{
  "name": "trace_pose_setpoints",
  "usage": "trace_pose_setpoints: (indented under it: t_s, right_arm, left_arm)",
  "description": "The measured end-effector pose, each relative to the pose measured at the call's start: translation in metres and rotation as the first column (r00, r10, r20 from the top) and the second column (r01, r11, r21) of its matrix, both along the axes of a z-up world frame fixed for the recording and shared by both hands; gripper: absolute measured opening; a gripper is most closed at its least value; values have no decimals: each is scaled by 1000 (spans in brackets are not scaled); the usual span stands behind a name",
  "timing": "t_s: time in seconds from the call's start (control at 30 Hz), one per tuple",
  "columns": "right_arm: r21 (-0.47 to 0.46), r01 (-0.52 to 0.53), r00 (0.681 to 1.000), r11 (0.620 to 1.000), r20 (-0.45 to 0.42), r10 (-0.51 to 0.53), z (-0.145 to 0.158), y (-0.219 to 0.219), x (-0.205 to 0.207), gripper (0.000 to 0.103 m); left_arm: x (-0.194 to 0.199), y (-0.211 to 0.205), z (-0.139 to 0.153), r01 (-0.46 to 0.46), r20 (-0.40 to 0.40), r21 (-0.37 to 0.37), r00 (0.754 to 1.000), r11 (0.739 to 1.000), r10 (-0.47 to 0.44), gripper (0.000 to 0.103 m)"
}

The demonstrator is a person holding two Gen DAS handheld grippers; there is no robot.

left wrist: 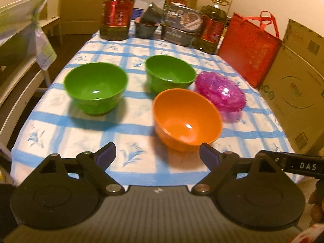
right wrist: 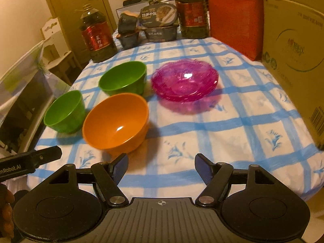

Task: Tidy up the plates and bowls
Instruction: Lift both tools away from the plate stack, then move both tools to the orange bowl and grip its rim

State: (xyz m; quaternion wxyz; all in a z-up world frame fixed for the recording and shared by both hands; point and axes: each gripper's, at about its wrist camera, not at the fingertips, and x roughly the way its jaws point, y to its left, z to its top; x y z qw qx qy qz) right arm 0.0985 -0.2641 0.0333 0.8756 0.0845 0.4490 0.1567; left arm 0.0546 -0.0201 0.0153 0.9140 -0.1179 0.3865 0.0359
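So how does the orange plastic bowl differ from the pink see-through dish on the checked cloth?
The orange plastic bowl is opaque and smooth; the pink see-through dish is translucent with a patterned, scalloped rim. The orange bowl is deep and seems tipped toward the camera; the pink dish is shallow and sits flat. The pink dish looks like stacked pieces; the orange bowl is single. Both are empty.
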Motion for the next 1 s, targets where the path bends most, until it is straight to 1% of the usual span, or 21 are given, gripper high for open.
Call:
trace_pose_setpoints:
  t_s: [0.03, 0.17, 0.27, 0.6, 1.0]
  right_arm:
    - [3, 0, 1000, 1000, -4, 0, -1, 1, -1, 72]
    - [8, 5, 1000, 1000, -11, -5, -1, 6, -5, 72]
    - [9, 1, 1000, 1000, -8, -1, 1, 9, -5, 72]
    - [8, -2, 1000, 1000, -13, 2, 0, 13, -3, 72]
    - [9, 7, 999, 1000, -32, -6, -7, 16, 3, 72]
  left_arm:
    - [-2, 3, -1, -6, -5, -3, 1000, 1000, 6, 88]
    - [-9, 14, 0, -18, -7, -54, 1000, 998, 18, 88]
    - [-10, 17, 0, -24, -3, -64, 1000, 998, 24, 87]
    - [-7, 18, -1, -35, -6, -47, 999, 998, 35, 87]
    - [2, 19, -3, -23, -13, -55, 1000, 998, 23, 87]
